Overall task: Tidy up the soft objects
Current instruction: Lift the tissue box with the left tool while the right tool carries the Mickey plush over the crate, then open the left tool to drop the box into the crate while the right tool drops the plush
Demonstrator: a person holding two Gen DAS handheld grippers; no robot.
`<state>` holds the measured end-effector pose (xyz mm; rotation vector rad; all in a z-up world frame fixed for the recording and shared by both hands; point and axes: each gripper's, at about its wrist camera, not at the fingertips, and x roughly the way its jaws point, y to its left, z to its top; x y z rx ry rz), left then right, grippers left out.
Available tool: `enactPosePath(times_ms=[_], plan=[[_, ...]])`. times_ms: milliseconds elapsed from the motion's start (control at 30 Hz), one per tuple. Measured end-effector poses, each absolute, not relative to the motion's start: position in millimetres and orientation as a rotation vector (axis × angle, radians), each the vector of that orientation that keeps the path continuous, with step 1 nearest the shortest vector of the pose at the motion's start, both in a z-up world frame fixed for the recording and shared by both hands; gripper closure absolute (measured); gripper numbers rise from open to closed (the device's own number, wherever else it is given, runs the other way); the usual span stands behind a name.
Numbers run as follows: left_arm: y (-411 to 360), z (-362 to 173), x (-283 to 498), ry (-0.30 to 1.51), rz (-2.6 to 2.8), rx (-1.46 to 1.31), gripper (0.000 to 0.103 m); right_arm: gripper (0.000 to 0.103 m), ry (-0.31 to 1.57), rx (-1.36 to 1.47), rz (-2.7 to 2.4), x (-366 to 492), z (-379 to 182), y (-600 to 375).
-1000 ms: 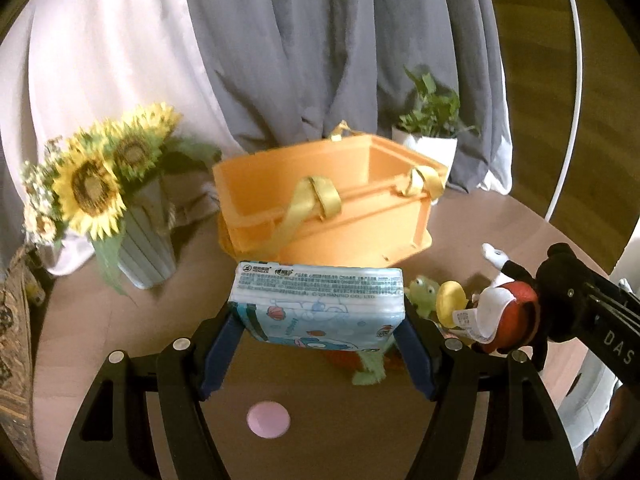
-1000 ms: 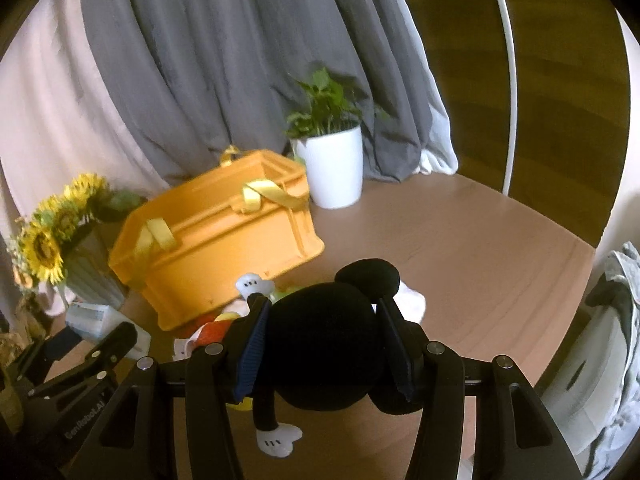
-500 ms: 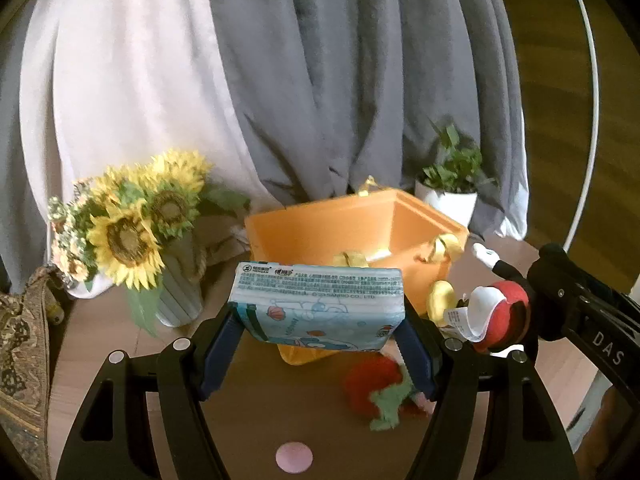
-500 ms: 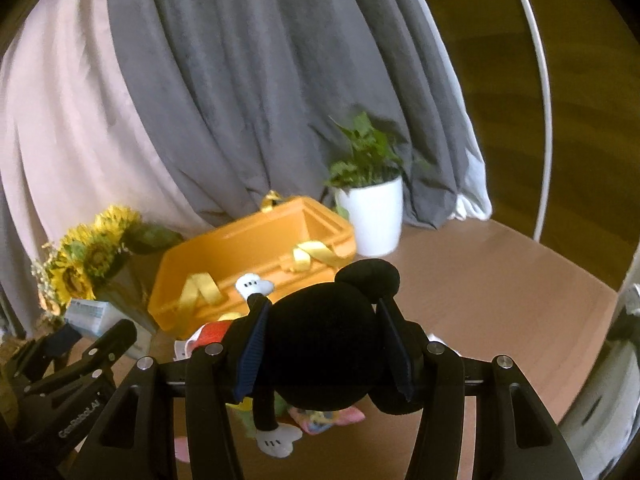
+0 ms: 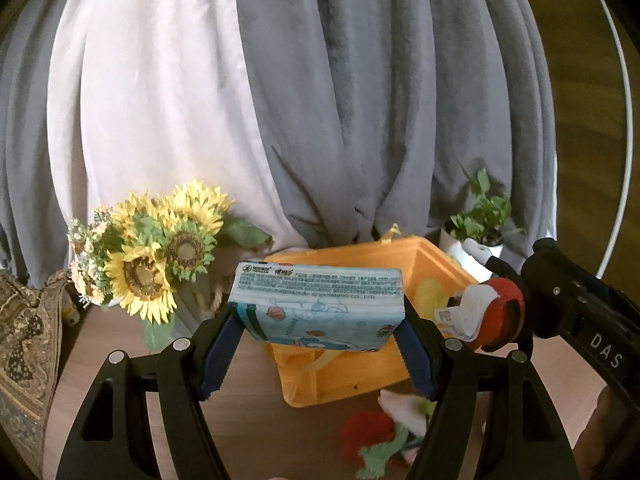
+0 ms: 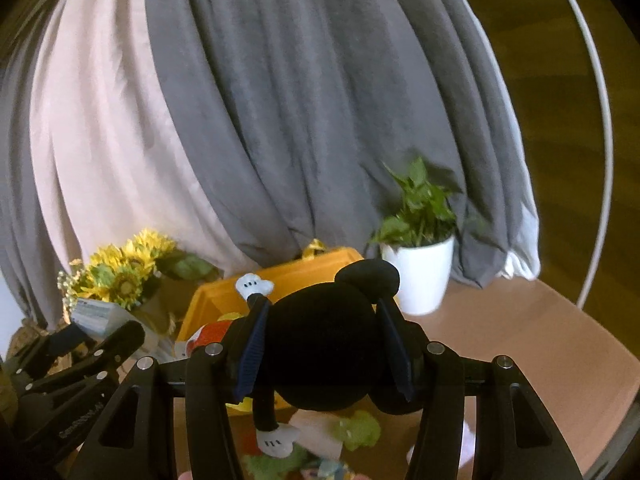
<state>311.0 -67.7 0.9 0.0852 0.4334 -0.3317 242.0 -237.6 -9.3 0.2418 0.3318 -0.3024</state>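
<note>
Our left gripper (image 5: 320,344) pinches the pack (image 5: 320,300) by its ends, mid-frame; it looks light and squashy. Our right gripper (image 6: 324,356) squeezes the plush (image 6: 324,344) at its soft head.

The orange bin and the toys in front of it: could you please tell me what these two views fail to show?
- Orange bin floor: left wrist view, hidden by the tissue pack; right wrist view, by the Mickey plush.
- Plush's face: right wrist view, turned away.
- Toys on the table: both views, blurred, cut by claw fingers.

orange bin (image 5: 384,376) | black plush (image 6: 320,352) | blue cartoon-print pack (image 5: 320,304)
</note>
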Motion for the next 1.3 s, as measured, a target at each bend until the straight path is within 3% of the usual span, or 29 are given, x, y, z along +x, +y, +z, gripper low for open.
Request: enactPosePath(times_ms=[633, 1300], plan=[[-107.2, 11.5, 353.4, 0.398, -0.239, 0.075, 0.031, 0.048, 0.275, 0.216, -0.183, 302.1, 3.2, -280.7], [-123.7, -35.6, 431.8, 0.535, -0.244, 0.086, 0.031, 0.048, 0.431, 0.224, -0.136, 395.0, -36.8, -297.9]])
